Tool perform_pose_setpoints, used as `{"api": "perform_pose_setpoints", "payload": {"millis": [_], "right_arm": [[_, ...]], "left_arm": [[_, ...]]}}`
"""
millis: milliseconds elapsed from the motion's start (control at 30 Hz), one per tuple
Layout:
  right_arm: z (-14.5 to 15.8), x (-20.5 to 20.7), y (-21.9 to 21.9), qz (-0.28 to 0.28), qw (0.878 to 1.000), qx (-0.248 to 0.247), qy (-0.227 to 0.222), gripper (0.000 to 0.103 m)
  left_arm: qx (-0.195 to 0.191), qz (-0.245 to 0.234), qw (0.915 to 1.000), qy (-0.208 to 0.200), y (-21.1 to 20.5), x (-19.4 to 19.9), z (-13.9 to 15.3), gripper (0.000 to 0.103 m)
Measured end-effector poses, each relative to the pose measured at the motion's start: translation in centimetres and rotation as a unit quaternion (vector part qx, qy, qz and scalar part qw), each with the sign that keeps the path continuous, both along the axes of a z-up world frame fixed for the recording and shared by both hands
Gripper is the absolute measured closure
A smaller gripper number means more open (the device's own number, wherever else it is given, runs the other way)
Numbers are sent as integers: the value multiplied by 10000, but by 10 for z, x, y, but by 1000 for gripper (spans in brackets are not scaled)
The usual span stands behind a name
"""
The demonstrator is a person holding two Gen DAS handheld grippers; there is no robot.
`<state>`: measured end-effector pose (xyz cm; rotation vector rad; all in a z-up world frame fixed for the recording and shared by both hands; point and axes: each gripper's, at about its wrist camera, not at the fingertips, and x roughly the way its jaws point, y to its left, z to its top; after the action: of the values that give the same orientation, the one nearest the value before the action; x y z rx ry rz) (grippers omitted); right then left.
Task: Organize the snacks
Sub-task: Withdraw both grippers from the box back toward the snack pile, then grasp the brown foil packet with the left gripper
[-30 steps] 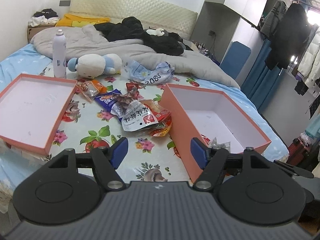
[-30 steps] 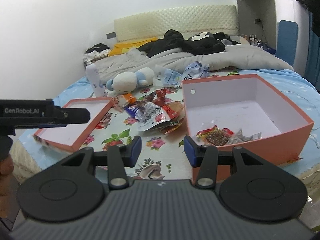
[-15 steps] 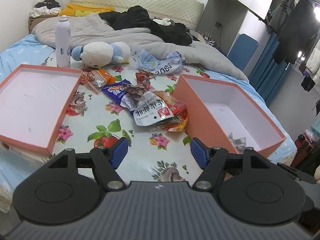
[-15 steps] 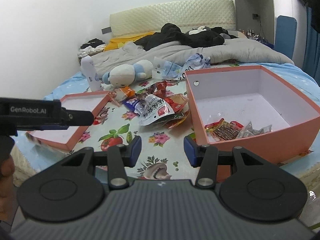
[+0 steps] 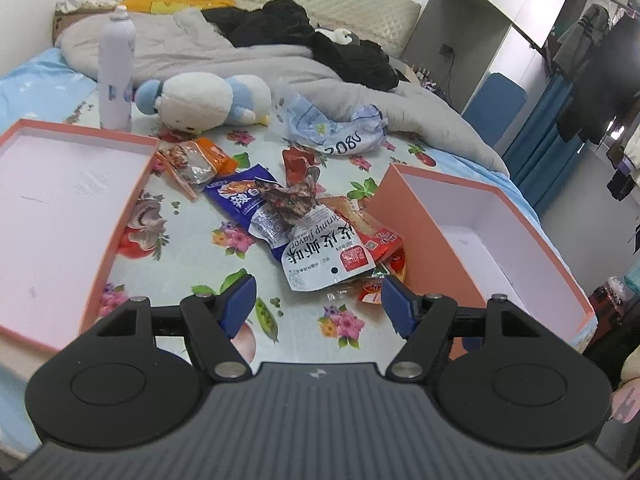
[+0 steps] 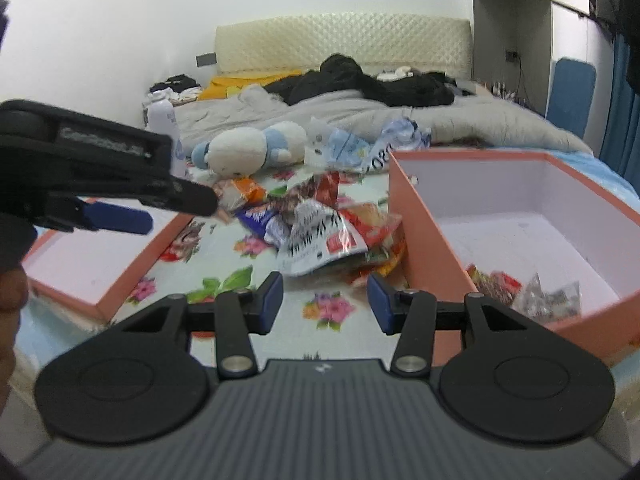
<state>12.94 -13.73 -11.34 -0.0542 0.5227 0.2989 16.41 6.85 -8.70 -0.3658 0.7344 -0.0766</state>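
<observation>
Snack pile (image 5: 320, 232) at twelve o'clock of the left gripper (image 5: 318, 306), heaped on the flowered cloth (image 5: 192, 248) between lid (image 5: 52, 208) at nine and box (image 5: 496, 240) at three. Left gripper spread wide, empty; right gripper (image 6: 325, 304) likewise apart, empty, few packets already inside the box. Likely trouble: slick overlapping wrappers, so a pinch on the white shrimp bag (image 5: 328, 252) probably drags neighbours or slips; also both grippers converging, risking a bump.

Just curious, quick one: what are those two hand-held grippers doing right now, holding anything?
Left hand-held gripper: open, holding nothing, just short of the snack pile.
Right hand-held gripper: open, holding nothing.
</observation>
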Motion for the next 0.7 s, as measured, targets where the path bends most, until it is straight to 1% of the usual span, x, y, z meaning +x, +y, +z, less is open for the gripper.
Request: {"api": "perform_pose_setpoints", "payload": {"millis": [133, 200, 233, 333, 433, 533, 600, 700], "right_arm": [[-17, 23, 9, -254, 9996, 28, 157, 54], [-25, 34, 12, -460, 9988, 25, 190, 54], [-30, 40, 12, -605, 9978, 55, 253, 54], [-40, 53, 9, -830, 9950, 337, 453, 54], [-47, 67, 9, -1085, 9913, 509, 545, 54], [-55, 81, 9, -1436, 9844, 722, 710, 54], [-60, 88, 10, -1620, 9803, 818, 784, 58], [-66, 96, 9, -1789, 9759, 912, 852, 60]], "left_arm": [[-331, -24, 9993, 183, 6, 31, -16, 29], [-496, -78, 9985, 206, 8, 45, -25, 29], [-560, -84, 9979, 300, 9, 55, -29, 29], [-745, -108, 9961, 457, 12, 83, -40, 28], [-939, -71, 9934, 650, 11, 111, -55, 20], [-1171, -7, 9894, 853, 11, 136, -72, 20], [-1288, 53, 9871, 953, 10, 149, -83, 20], [-1430, 130, 9842, 1040, 10, 164, -94, 20]]}}
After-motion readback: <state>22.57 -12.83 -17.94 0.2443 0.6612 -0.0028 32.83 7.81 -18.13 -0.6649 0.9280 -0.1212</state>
